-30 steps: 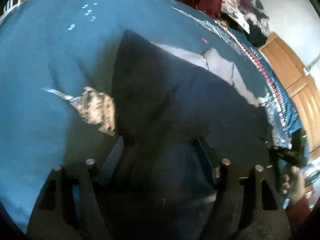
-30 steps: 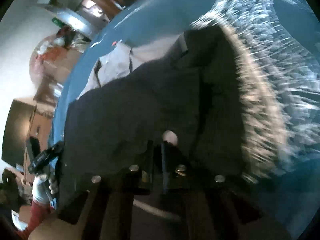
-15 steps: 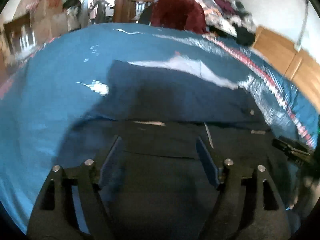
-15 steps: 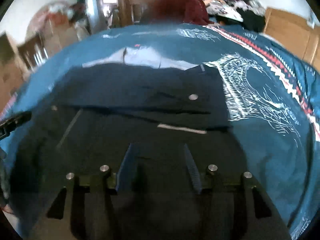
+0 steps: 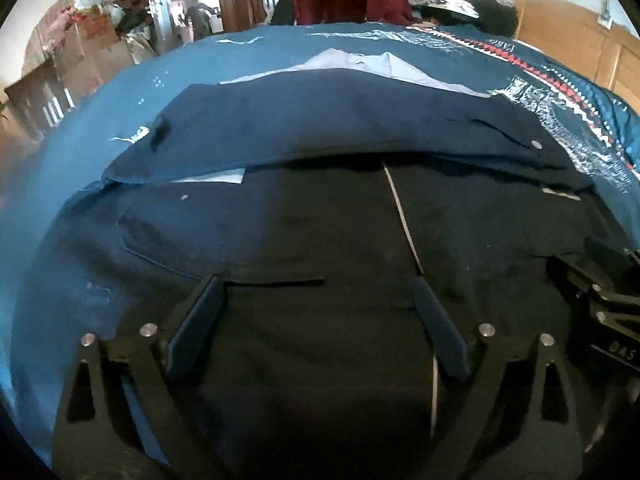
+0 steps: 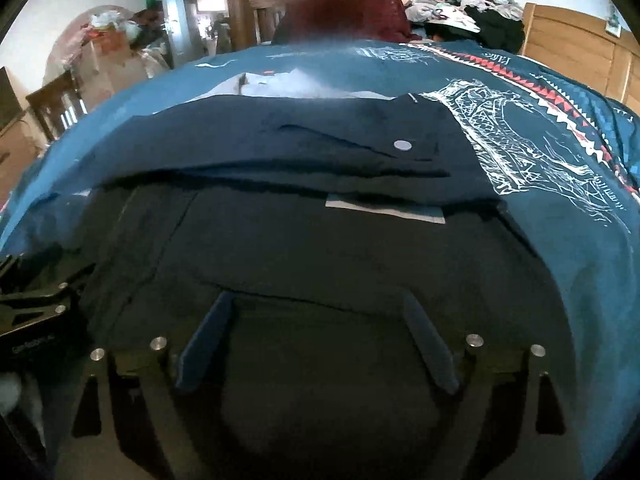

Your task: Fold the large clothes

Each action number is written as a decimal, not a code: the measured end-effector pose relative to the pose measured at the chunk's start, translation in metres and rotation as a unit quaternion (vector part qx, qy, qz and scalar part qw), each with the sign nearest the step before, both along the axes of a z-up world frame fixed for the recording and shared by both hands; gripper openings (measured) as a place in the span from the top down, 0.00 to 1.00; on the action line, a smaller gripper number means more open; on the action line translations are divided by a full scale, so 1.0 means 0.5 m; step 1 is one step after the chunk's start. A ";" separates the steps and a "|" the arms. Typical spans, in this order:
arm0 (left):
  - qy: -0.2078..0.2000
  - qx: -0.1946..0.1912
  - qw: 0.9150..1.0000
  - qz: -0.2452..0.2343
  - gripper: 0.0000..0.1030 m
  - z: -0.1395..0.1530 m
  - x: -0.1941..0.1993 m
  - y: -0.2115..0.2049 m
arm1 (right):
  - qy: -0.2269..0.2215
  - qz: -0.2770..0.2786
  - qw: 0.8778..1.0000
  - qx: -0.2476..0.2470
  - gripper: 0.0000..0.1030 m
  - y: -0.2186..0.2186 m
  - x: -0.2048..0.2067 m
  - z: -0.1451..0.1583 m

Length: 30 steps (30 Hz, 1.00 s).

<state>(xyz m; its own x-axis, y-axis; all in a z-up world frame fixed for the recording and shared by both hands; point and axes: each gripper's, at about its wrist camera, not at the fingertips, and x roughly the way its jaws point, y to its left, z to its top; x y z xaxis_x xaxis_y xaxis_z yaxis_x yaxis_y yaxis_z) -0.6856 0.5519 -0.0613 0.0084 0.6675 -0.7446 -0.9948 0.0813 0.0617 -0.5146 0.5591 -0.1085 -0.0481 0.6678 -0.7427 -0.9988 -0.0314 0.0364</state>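
While both claws gape, dark garment (image 5: 328, 232) near edge hidden, folded flat

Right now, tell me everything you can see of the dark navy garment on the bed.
The dark navy garment lies flat on the teal printed bedspread, folded so that one layer overlaps another. It looks like a woven cloth. A round silver snap and a slit pocket show on the far layer, and pale lining shows at its far edge. A light label sits at the fold. The left gripper and the right gripper are open over the near layer, gripping nothing.
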 end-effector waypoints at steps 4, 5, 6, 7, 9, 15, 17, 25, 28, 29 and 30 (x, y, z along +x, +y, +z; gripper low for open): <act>0.005 0.005 1.000 0.005 0.05 0.002 -0.014 -0.032 | -0.001 0.002 1.000 0.001 0.12 0.002 0.001 0.001; 0.005 0.005 1.000 0.005 0.04 0.002 -0.015 -0.033 | 0.000 0.003 1.000 0.001 0.12 0.001 0.000 0.001; 0.006 0.005 1.000 0.006 0.04 0.002 -0.015 -0.034 | 0.000 0.003 1.000 0.001 0.12 0.002 0.001 0.001; 0.007 0.005 1.000 0.006 0.04 0.001 -0.014 -0.034 | 0.000 0.003 1.000 0.001 0.12 0.001 0.000 0.000; 0.008 0.005 1.000 0.007 0.04 0.001 -0.014 -0.035 | 0.001 0.003 1.000 0.001 0.11 0.001 0.000 0.001; 0.010 0.007 1.000 0.007 0.03 0.001 -0.016 -0.037 | 0.002 0.004 1.000 0.000 0.11 0.000 -0.002 0.001; 0.013 0.008 1.000 0.008 0.03 -0.001 -0.014 -0.036 | -0.001 0.004 1.000 -0.003 0.10 0.001 -0.004 0.001; 0.013 0.008 1.000 0.008 0.02 -0.001 -0.018 -0.037 | -0.007 -0.069 0.998 0.005 0.09 -0.009 0.026 0.090; 0.011 0.007 1.000 0.008 0.02 0.000 -0.019 -0.038 | -0.008 -0.087 0.995 -0.046 0.08 0.005 0.060 0.034; 0.011 0.007 1.000 0.009 0.02 0.001 -0.018 -0.038 | 0.012 -0.086 0.995 -0.043 0.07 -0.001 0.071 0.017; 0.011 0.007 1.000 0.009 0.02 0.001 -0.017 -0.039 | 0.016 -0.085 0.996 -0.031 0.06 -0.007 0.073 0.015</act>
<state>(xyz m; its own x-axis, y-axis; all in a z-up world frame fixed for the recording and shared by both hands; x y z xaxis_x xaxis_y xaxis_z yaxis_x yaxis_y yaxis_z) -0.6942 0.5326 -0.0608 -0.0210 0.6772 -0.7355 -0.9945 0.0616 0.0851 -0.4782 0.5558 -0.1010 0.0377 0.6208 -0.7831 -0.9878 0.1417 0.0648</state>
